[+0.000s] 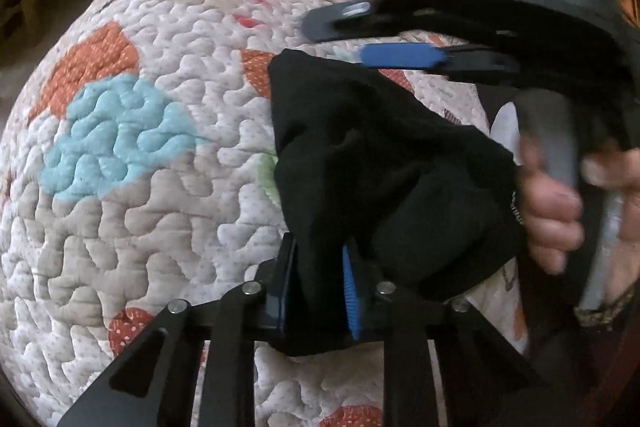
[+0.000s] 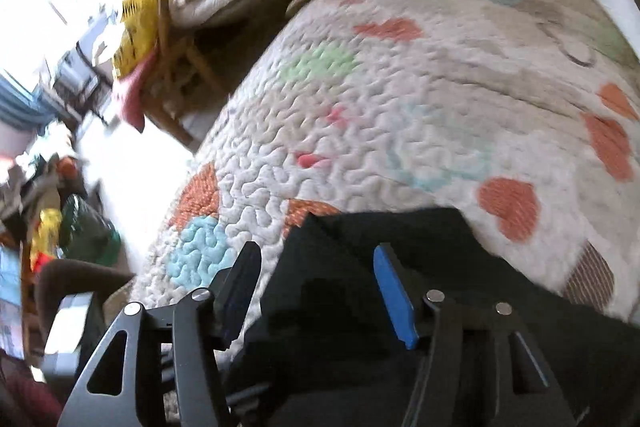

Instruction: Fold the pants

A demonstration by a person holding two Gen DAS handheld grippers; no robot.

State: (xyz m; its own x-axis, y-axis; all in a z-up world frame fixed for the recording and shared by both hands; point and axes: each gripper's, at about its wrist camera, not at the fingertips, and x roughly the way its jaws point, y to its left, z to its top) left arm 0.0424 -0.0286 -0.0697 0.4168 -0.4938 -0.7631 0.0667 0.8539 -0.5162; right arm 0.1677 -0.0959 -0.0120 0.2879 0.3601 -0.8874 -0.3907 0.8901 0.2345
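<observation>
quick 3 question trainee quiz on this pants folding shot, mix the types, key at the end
1. True or false: the left gripper has the black pants pinched between its fingers.
2. Multiple choice: the right gripper is A) wide open above the pants, B) clamped on the quilt, C) out of view.
3. Fill in: the pants lie on a patchwork ____.

Key: 1 true; 2 A; 3 quilt
</observation>
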